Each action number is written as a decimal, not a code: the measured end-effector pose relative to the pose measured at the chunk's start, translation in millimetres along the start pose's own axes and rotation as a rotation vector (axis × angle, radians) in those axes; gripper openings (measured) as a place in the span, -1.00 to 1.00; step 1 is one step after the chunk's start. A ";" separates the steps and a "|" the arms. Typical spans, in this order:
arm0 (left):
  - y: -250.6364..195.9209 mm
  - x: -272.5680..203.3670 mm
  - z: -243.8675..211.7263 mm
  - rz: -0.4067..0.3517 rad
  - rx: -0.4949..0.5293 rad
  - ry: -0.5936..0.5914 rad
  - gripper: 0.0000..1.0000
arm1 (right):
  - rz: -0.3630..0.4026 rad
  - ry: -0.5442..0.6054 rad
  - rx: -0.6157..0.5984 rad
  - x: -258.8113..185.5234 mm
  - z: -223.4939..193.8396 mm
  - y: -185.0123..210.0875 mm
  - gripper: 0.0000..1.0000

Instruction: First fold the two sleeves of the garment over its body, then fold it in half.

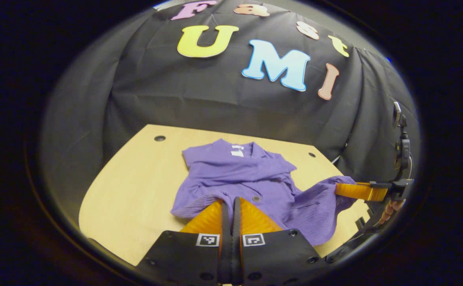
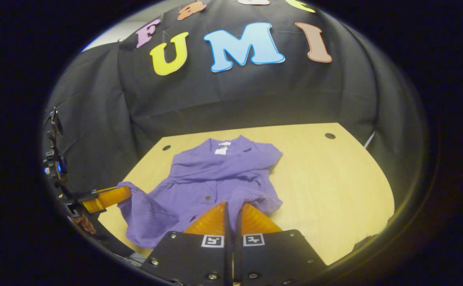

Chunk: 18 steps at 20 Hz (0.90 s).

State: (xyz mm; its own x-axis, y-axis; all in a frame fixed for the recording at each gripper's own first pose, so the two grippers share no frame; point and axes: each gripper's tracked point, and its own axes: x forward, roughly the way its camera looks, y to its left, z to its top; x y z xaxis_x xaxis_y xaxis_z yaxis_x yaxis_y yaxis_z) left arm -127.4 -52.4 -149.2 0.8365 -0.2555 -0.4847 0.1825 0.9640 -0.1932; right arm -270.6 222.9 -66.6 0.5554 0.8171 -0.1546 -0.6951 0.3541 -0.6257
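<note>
Both grippers pinch the hem: left gripper [image 1: 231,204] and right gripper [image 2: 233,208] each clamp a near corner of the purple garment [image 1: 239,174], whose collar lies straight ahead across the desk [image 1: 136,178], so folding runs forward.

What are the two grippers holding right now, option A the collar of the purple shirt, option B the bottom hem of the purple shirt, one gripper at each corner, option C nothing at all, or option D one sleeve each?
B: the left gripper and the right gripper are each shut on a bottom corner of the purple shirt, lifting the hem off the wooden table, while the collar lies at the far end.
</note>
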 end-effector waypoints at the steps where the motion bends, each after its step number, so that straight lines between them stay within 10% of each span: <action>1: 0.9 6.3 13.8 0.007 -0.003 -0.012 -0.85 | 0.011 -0.012 -0.003 5.5 10.2 -0.4 -0.94; 18: 40.2 169.4 167.1 0.146 0.013 -0.157 -0.86 | 0.033 -0.159 -0.037 145.8 167.2 -42.3 -0.95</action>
State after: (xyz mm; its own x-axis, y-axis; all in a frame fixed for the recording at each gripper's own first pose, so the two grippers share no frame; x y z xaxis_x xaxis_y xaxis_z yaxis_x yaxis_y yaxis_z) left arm 107.9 -44.8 -96.5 0.9246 -0.0993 -0.3678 0.0591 0.9911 -0.1189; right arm -236.5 403.1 65.2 0.4510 0.8908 -0.0546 -0.6931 0.3110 -0.6503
